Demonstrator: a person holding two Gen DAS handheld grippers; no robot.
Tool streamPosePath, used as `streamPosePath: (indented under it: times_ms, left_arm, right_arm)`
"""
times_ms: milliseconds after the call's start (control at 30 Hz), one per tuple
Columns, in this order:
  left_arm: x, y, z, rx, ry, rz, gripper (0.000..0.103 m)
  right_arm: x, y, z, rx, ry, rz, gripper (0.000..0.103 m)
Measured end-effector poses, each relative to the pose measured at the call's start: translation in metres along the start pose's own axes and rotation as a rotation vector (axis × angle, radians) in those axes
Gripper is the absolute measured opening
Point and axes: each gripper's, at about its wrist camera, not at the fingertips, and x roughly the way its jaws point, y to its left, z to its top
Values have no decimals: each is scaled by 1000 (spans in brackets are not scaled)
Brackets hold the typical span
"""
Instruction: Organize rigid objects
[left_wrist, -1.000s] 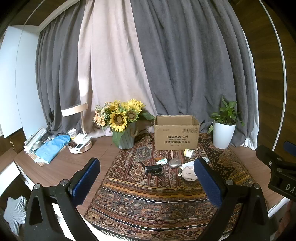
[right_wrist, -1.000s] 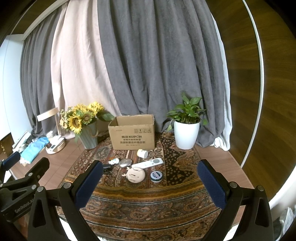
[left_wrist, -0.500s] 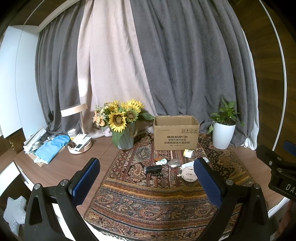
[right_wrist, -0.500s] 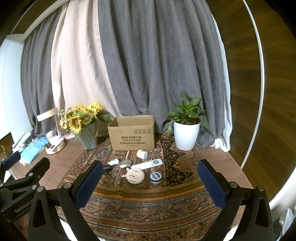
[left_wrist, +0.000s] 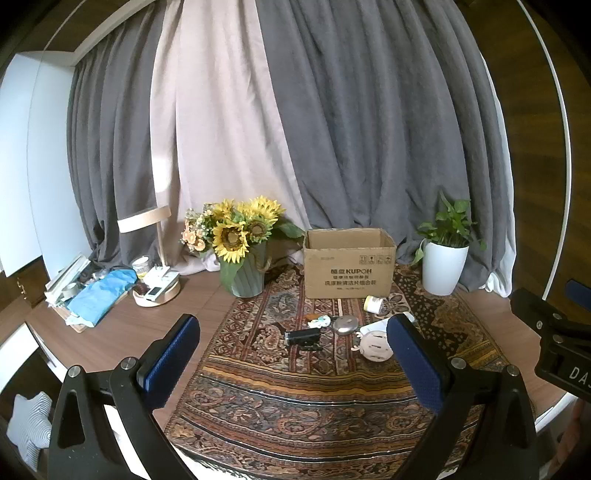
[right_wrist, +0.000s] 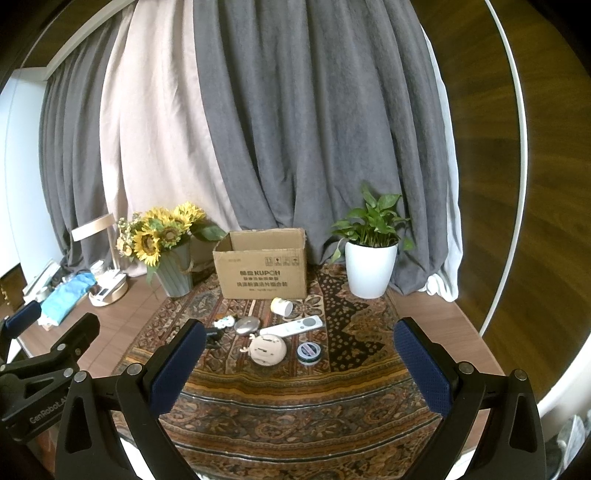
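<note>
An open cardboard box (left_wrist: 349, 267) (right_wrist: 263, 268) stands at the back of a patterned rug (left_wrist: 295, 398) (right_wrist: 295, 402). In front of it lie several small items: a black device (left_wrist: 302, 336), a round grey case (left_wrist: 345, 325) (right_wrist: 247, 325), a beige round gadget (left_wrist: 375, 345) (right_wrist: 269, 349), a white remote (right_wrist: 291, 326), a small cream jar on its side (left_wrist: 373, 304) (right_wrist: 281, 306), a round tin (right_wrist: 308, 352) and a small white-green trinket (left_wrist: 319, 321) (right_wrist: 223, 322). My left gripper (left_wrist: 293, 354) and right gripper (right_wrist: 299, 356) are open, empty and held above the rug's near part.
A sunflower vase (left_wrist: 242, 273) (right_wrist: 173, 273) stands left of the box and a white potted plant (left_wrist: 443, 267) (right_wrist: 370, 267) right of it. A desk lamp on a round tray (left_wrist: 157, 291) and blue cloth (left_wrist: 99, 295) sit far left. Curtains hang behind.
Both views have drifted slightly; the objects sit a little lower in the right wrist view. Nothing on the rug has moved and both grippers remain open.
</note>
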Motion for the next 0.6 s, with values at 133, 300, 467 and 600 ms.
streamPosePath:
  times_ms: [133, 300, 467, 600]
  left_arm:
    - [3, -2, 1, 3, 4, -4, 103]
    - [10, -5, -2, 8, 18, -17, 103]
    - [25, -11, -8, 34, 44, -38, 103]
    - [46, -20, -11, 77, 63, -62, 103]
  right_arm:
    - [2, -1, 0, 1, 1, 1, 103]
    - [6, -4, -2, 1, 9, 2, 103]
    - [17, -7, -7, 5, 38, 4, 103]
    - [35, -9, -9, 0, 70, -9, 103]
